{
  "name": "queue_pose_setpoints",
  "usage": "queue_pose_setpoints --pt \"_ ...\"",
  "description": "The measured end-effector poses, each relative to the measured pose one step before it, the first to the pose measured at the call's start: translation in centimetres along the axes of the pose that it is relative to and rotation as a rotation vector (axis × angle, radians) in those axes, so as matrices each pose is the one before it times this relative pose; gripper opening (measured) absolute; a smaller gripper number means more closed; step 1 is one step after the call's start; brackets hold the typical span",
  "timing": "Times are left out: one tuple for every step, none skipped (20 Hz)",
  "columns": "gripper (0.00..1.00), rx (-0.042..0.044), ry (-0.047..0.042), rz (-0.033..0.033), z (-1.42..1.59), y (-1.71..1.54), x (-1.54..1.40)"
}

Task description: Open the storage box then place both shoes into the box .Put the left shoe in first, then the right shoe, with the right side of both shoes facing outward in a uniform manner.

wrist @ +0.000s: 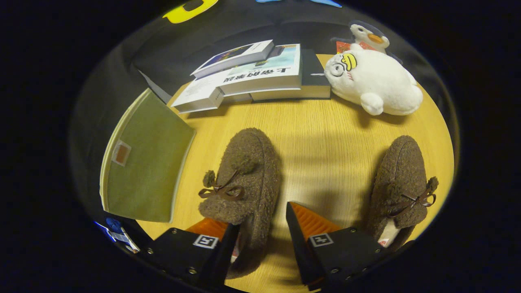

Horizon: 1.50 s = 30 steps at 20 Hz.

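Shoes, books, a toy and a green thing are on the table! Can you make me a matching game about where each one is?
Things:
1. shoe with the bow
2. other shoe
3. white plush toy
4. green lid

Places:
A. far end of the table, beside the stack of books
B. heel end between the open fingers of the hand-held gripper
C. flat on the table, on the far side of the bow shoe from the other shoe
D. outside the fingers, below the plush toy

Pairs: 1-B, 2-D, 3-A, 4-C
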<state>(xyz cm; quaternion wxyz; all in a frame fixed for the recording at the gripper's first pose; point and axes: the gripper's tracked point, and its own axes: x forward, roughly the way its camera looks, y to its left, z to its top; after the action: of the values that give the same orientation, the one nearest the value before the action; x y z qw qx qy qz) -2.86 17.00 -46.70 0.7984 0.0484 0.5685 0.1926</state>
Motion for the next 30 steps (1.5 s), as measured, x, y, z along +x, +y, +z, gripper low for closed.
queue_pose_setpoints --pt "0.45 0.00627 0.01234 -0.01401 -0.11 -0.178 -0.004" --pt "0.24 -0.01228 0.01123 -0.00409 0.251 0.146 -0.293" --pt "0.24 0.00919 -0.00258 -0.04142 0.633 -1.131 -0.924" --pt "0.03 0.01027 0.00629 -0.01434 -0.041 -0.136 0.02" --pt "0.03 0.00656 0.00982 -0.00326 -0.03 0.264 0.06" --pt "0.03 0.00009 0.00628 -0.00301 0.19 0.026 -0.362" --pt "0.03 -0.00068 0.0008 0.00722 0.104 0.149 -0.559" --pt "0.03 -0.00042 -0.00184 0.01064 0.318 0.315 -0.666" --pt "0.03 -0.00458 -0.00456 0.01034 0.227 0.393 -0.798" --pt "0.03 -0.00571 -0.0055 0.00791 0.386 0.475 -0.852" --pt "0.03 -0.00096 -0.00637 0.00564 0.385 0.439 -0.796" --pt "0.03 -0.00035 -0.00118 -0.00009 0.38 0.396 -0.794" --pt "0.03 0.00185 -0.00518 -0.00291 0.375 0.338 -0.816" --pt "0.03 -0.00126 -0.01 0.00105 0.555 0.428 -0.69" --pt "0.03 -0.00303 -0.01137 0.00316 0.506 0.539 -0.659" --pt "0.03 -0.00211 -0.00983 0.00501 0.583 0.532 -0.696" --pt "0.03 0.00101 -0.00506 0.00767 0.439 0.644 -0.672" --pt "0.03 0.00724 -0.00443 0.01409 0.531 0.764 -0.64" --pt "0.03 0.00546 -0.00548 0.01744 0.57 0.925 -0.593" --pt "0.03 0.00371 -0.00643 0.01657 0.655 0.889 -0.651" --pt "0.03 0.00183 -0.0043 0.01353 0.408 0.89 -0.568" --pt "0.03 -0.00165 -0.00453 0.01515 0.533 0.956 -0.461" --pt "0.03 -0.00261 0.00166 0.0194 0.402 1.052 -0.354" --pt "0.03 -0.00013 -0.0018 0.02768 0.384 1.172 -0.23" --pt "0.03 -0.00454 -0.00161 0.02119 0.451 1.177 -0.126" --pt "0.03 -0.01146 -0.00027 0.01064 0.465 0.819 -0.117" --pt "0.03 -0.01457 -0.00122 0.00231 0.312 0.848 -0.124" --pt "0.03 -0.01484 -0.0009 0.00535 0.478 0.884 -0.047" --pt "0.03 -0.01484 -0.00023 0.01417 0.344 1.22 0.093" --pt "0.03 -0.008 0.00263 0.01435 0.411 1.094 0.091"
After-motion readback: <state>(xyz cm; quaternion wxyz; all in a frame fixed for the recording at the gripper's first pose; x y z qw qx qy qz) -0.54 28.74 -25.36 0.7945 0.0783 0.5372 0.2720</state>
